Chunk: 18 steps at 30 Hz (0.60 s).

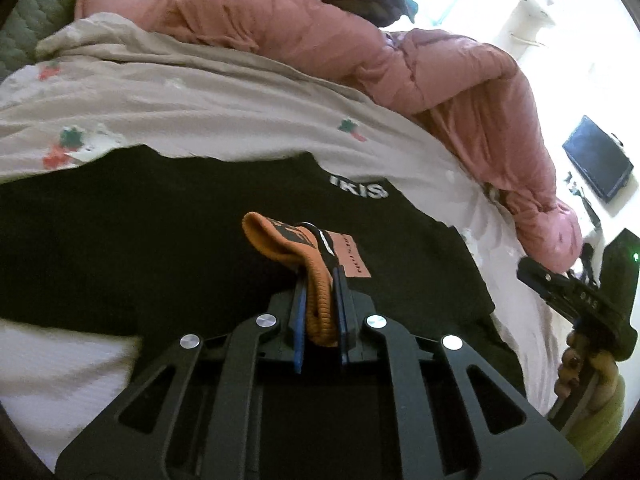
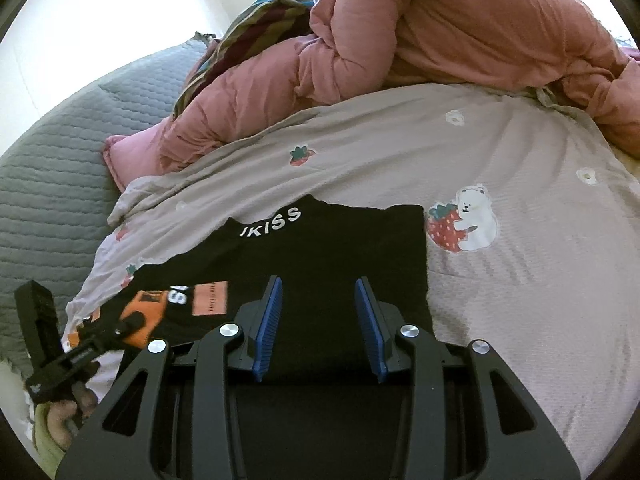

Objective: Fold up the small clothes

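Observation:
A small black garment (image 1: 168,220) with white letters lies on the bed; it also shows in the right wrist view (image 2: 332,240). Its orange ribbed cuff (image 1: 304,264), with a pink label, is pinched between the blue pads of my left gripper (image 1: 320,276), which is shut on it and holds it folded over the black body. In the right wrist view the left gripper (image 2: 116,328) sits at the lower left with the orange cuff (image 2: 144,312). My right gripper (image 2: 318,284) is open and empty, just above the black garment's near part.
The garment lies on a beige sheet (image 2: 520,152) with strawberry and bear prints. A bunched pink duvet (image 2: 440,28) lies behind it and a grey quilted cover (image 2: 52,152) to the left. A striped cloth (image 2: 256,20) lies on the duvet. A dark screen (image 1: 598,158) stands beyond the bed.

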Available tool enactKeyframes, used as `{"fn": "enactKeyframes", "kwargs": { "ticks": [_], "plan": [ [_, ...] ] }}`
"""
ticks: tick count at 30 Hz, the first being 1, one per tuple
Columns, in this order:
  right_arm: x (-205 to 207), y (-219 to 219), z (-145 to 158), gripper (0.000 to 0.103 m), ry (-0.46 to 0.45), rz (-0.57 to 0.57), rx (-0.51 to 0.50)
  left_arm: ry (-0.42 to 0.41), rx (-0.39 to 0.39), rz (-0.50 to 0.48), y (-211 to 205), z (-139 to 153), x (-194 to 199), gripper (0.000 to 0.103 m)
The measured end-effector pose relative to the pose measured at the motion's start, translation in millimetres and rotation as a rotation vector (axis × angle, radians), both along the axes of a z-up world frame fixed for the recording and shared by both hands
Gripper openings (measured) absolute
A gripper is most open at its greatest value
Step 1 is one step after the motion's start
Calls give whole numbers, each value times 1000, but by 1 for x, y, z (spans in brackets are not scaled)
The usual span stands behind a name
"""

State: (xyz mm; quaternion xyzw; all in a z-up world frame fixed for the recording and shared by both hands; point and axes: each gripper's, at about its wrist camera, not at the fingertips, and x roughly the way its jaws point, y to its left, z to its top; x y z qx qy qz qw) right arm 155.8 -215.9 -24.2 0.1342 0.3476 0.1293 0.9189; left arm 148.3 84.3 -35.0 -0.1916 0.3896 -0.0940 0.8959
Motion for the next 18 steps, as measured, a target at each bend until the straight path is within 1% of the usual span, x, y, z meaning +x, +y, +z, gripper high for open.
{"fn": "enactKeyframes", "kwargs": {
  "ticks": [2, 5, 6, 7, 9, 11, 15, 18],
  "plan": [
    [1, 1, -2, 37, 6, -2, -3, 4, 21, 20, 6, -1, 0, 6],
    [2, 1, -7, 37, 20, 1, -4, 26, 15, 37, 15, -3, 2, 6],
    [3, 2, -8, 37, 22, -2, -10, 44, 35, 27, 14, -3, 3, 11],
    [3, 3, -9, 38, 24, -2, -18, 55, 56, 21, 15, -4, 4, 25],
    [4, 4, -10, 39, 23, -8, -34, 46, 67, 49, 21, -1, 2, 42],
    [5, 7, -10, 39, 21, -7, -50, 35, 60, 67, 29, 3, 1, 42],
    [5, 21, -13, 40, 6, 7, -137, 9, 66, 128, 46, 8, 0, 42],
    [8, 29, -18, 40, 18, 42, -143, 5, 74, 101, 41, 8, 1, 38]
  ]
}}
